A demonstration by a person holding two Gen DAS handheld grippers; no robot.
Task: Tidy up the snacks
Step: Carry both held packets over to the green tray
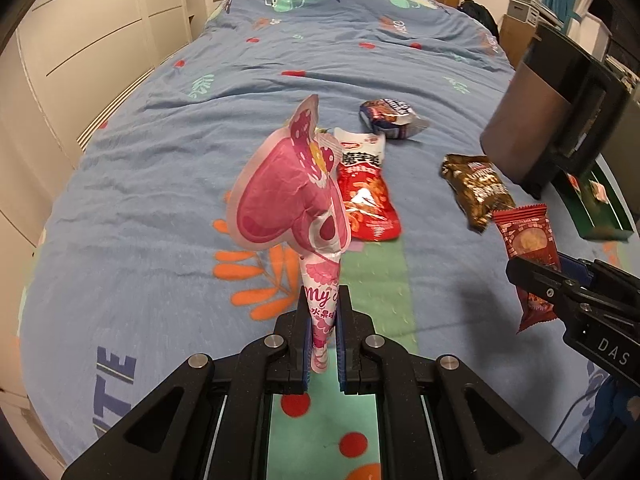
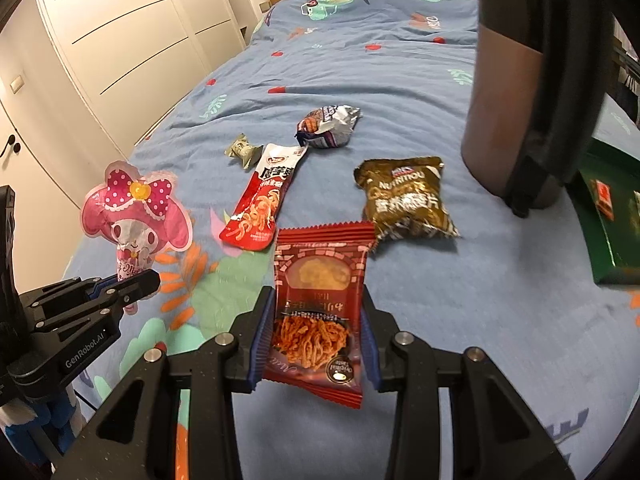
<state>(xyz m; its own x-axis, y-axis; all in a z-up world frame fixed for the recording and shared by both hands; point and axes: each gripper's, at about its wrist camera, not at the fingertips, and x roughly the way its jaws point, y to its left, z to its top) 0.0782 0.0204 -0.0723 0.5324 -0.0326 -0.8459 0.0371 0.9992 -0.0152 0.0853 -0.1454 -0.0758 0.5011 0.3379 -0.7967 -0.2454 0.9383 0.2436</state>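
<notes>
**Snacks lifted, two at once, above the bed**

Both grippers carry a packet clear of the blue patterned bedspread (image 2: 400, 64). The left gripper (image 1: 323, 320) has its fingers narrowed onto the stem of a pink rabbit-shaped foil candy pouch (image 1: 288, 196), held upright. The right gripper (image 2: 316, 332) pinches a dark red crinkle-edged noodle-snack packet (image 2: 320, 300) by its sides.

To my eye this is the carry step: picked, not yet placed. The green box (image 2: 608, 240) at the bed's right edge, already holding small packets, looks the likely destination, so the next move calls for swinging rightward past the brown jug-like container with a black handle (image 2: 516, 92) without knocking it.

Count on the bedspread: one long red-and-white pouch (image 2: 262, 200), one gold-brown foil bag (image 2: 404, 196), one silver-purple foil packet (image 2: 328, 126), one small olive wrapped sweet (image 2: 242, 150). Four lying, two held.
</notes>
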